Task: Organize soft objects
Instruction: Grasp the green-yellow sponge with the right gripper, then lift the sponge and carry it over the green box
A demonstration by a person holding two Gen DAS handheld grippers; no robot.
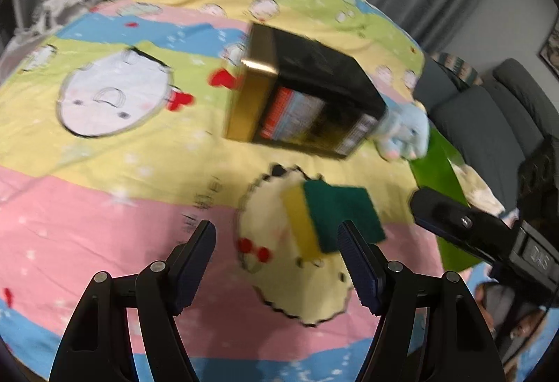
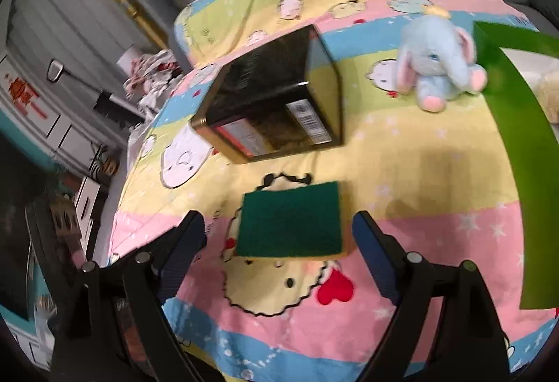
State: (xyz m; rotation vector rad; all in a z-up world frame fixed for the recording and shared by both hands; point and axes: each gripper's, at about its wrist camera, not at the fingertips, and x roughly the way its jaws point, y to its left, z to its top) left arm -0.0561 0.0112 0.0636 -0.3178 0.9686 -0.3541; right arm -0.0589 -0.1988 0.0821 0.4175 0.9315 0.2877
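A green sponge [image 2: 291,219] lies flat at the centre of the frame, between the open jaws of the right hand-held gripper [image 2: 279,242], untouched; a black box [image 2: 269,102] sits above it and a blue toy elephant [image 2: 440,64] at upper right.

The sponge [image 2: 290,219] has a rough matt green scouring face; the box [image 2: 269,109] at 12 o'clock looks glossy; the elephant [image 2: 440,62] is plush.

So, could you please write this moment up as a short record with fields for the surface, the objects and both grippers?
surface: pastel striped cartoon-print bedsheet
sponge: green-topped yellow rectangular sponge, lying flat on the sheet, free of both grippers
box: black and gold rectangular box, beyond the sponge
toy: light blue plush elephant, sitting on the sheet beside a green plastic bin rim
left gripper: open, nothing between its pads
right gripper: open, sponge between and ahead of its fingers, pads not touching it
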